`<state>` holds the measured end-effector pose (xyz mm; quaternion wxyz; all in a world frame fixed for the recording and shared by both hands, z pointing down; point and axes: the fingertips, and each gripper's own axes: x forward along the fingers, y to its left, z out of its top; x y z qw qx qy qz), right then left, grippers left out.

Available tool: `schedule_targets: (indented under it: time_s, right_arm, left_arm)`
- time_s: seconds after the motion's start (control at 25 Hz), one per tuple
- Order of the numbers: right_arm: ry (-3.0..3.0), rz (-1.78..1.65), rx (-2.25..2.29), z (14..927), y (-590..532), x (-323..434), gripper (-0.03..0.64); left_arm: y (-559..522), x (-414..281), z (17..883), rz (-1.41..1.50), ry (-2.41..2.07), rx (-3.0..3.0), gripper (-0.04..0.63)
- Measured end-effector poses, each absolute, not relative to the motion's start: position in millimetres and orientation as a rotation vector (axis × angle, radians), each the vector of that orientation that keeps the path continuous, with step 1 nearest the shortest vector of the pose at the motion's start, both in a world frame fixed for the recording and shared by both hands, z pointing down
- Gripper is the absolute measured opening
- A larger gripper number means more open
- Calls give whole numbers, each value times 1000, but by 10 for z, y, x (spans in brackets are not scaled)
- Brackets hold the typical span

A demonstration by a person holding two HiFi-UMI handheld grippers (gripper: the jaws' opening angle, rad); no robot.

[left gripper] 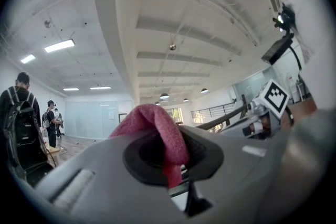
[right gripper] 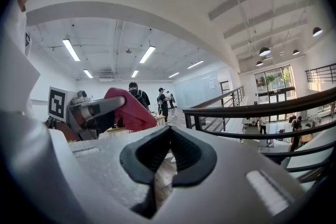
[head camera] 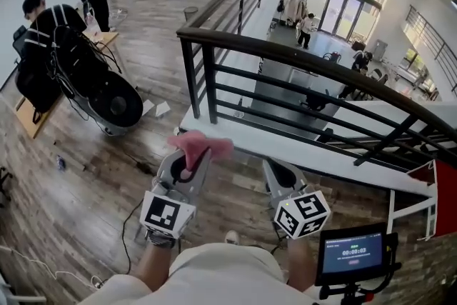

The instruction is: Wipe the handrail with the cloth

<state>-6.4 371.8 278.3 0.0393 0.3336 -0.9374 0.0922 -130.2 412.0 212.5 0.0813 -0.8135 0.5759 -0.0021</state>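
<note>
Gripping a fluffy pink cloth [head camera: 202, 146], the left gripper [head camera: 187, 166] sits on the near side of the dark rounded metal handrail [head camera: 285, 53], well apart. Right gripper [head camera: 277, 171] is clenched and empty. Risk: the thinly pinched cloth could slip out when dragged along the rail.

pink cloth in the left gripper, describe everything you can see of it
The pink fuzzy cloth looks soft, like microfibre. It is bunched and pinched between the jaws of the left gripper, a fold arching above the tips, a tail hanging below. It is in the air, short of the dark handrail, touching only that gripper.
</note>
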Motion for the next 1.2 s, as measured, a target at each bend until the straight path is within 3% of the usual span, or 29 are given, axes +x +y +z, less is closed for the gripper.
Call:
schedule_targets:
  time_s: [0.72,1.2]
  right_arm:
    - [-2874,360,1002,2903,3286,-30,3]
    - [-2871,390,1011,2850,2957,-558,3]
  left_arm:
    - [3720,-1509,2253,-94,1825,-2379,35]
    - [3297,-1799,2302,-71,1771,-2443,35]
